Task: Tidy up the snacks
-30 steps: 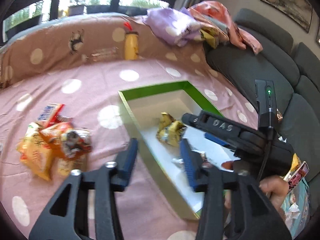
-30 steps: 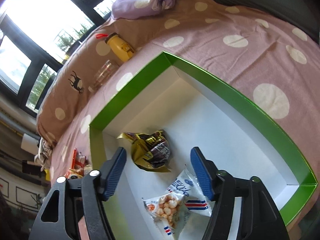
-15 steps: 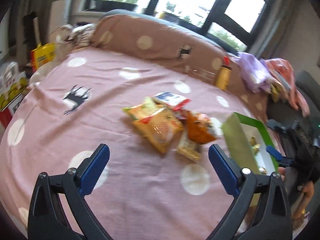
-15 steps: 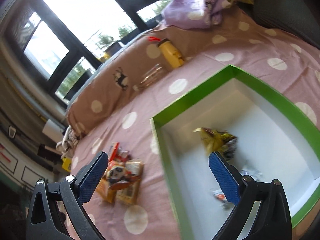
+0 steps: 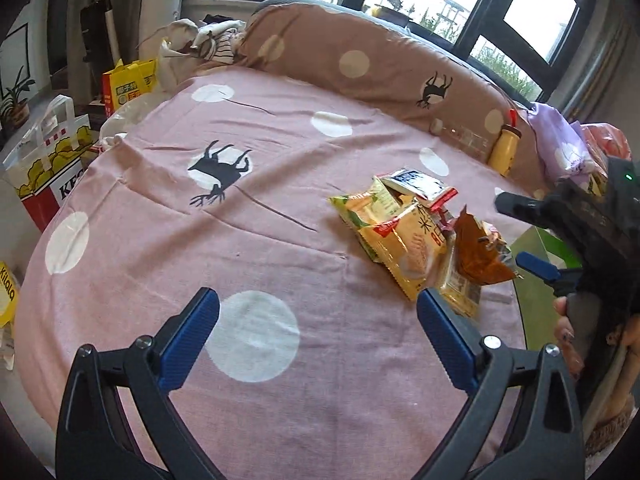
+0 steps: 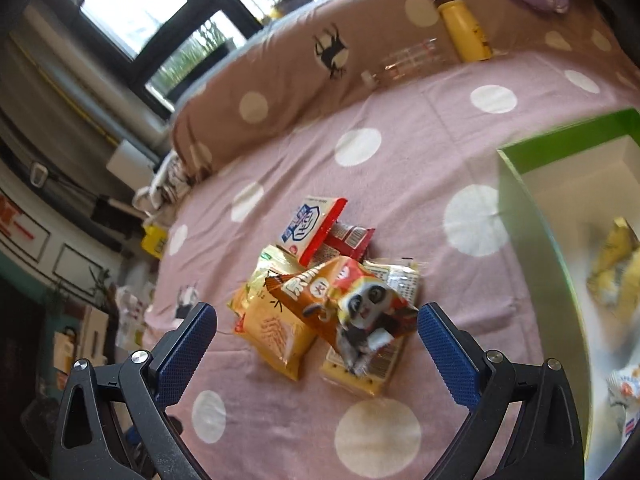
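Note:
A pile of loose snack bags (image 5: 416,232) lies on the pink dotted cloth, left of a green-rimmed white box (image 6: 560,136). On top of the pile sits an orange panda bag (image 6: 352,300), with a yellow bag (image 6: 272,328) and a blue-and-white packet (image 6: 312,228) beside it. Inside the box lie a yellow bag (image 6: 616,264) and a white packet (image 6: 628,392). My right gripper (image 6: 318,328) hangs open just above the pile, holding nothing. Lower left of the pile, my left gripper (image 5: 316,320) is open and empty over bare cloth. The right gripper (image 5: 560,240) also shows there, over the box edge (image 5: 536,248).
A yellow bottle (image 6: 466,28) and a clear glass (image 6: 408,60) lie against the brown dotted bolster (image 5: 360,64) at the back. Paper bags (image 5: 48,160) stand off the cloth's left edge. A purple cloth (image 5: 560,148) is heaped at the far right.
Both grippers have opened wide and swung left, away from the green box. The right one now faces the loose pile; the left one has turned onto the cloth left of it.

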Motion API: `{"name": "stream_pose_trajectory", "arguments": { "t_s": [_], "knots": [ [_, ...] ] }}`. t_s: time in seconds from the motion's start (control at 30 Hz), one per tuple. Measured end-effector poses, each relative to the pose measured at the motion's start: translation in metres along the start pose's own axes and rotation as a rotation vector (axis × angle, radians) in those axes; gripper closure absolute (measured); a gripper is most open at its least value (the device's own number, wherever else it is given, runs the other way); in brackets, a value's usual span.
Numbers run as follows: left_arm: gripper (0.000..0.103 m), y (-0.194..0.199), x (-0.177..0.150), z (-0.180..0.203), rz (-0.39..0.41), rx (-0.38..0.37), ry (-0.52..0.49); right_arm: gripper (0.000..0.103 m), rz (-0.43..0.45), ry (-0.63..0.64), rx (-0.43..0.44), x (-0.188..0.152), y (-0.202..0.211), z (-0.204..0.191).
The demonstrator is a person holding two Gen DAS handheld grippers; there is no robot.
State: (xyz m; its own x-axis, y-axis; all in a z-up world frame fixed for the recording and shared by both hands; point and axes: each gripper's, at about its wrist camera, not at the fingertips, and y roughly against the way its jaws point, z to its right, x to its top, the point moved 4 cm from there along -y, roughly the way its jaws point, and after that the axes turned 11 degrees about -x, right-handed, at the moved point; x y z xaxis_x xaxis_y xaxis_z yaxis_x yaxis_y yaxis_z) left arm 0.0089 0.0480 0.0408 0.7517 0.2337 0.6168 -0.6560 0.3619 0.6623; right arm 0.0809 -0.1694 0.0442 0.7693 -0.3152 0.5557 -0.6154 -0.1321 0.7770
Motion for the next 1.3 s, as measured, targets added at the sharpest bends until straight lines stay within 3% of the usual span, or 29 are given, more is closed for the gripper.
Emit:
{"name": "stream_pose_trajectory", "arguments": {
  "t_s": [0.1,0.27,0.33,0.4,0.53,0.77,1.07,1.13,1.23,1.3],
  "knots": [
    [0.003,-0.001,-0.001,-0.005,-0.011,-0.004,0.021,0.003,-0.015,0.042,-0.111,0.002,-0.019,-0.008],
    [0.003,-0.006,0.000,-0.008,-0.024,0.012,0.027,0.003,-0.064,0.059,-0.166,-0.005,-0.040,-0.003],
    [0.003,-0.007,0.000,-0.008,-0.030,0.009,0.027,0.010,-0.066,0.067,-0.172,-0.006,-0.041,0.000],
    [0.003,-0.006,-0.001,-0.008,-0.034,0.005,0.024,0.030,-0.078,0.077,-0.172,-0.008,-0.041,0.002],
    [0.003,-0.005,0.000,-0.012,-0.030,0.005,0.038,0.041,-0.064,0.094,-0.151,-0.015,-0.030,-0.001],
    [0.003,-0.002,0.003,-0.021,-0.026,-0.007,0.086,0.042,-0.008,0.219,-0.063,-0.042,0.010,-0.030],
    [0.005,0.002,0.003,-0.022,-0.048,-0.025,0.102,0.042,-0.093,0.350,-0.109,-0.098,0.009,-0.045],
    [0.005,0.001,0.002,-0.022,-0.055,-0.023,0.102,0.039,-0.089,0.345,-0.090,-0.097,0.013,-0.045],
    [0.007,0.000,0.001,-0.020,-0.062,-0.026,0.098,0.025,-0.044,0.306,-0.019,-0.092,0.032,-0.043],
    [0.009,-0.001,0.000,-0.016,-0.073,-0.037,0.086,0.023,-0.020,0.282,0.024,-0.087,0.043,-0.041]
  ]
}}
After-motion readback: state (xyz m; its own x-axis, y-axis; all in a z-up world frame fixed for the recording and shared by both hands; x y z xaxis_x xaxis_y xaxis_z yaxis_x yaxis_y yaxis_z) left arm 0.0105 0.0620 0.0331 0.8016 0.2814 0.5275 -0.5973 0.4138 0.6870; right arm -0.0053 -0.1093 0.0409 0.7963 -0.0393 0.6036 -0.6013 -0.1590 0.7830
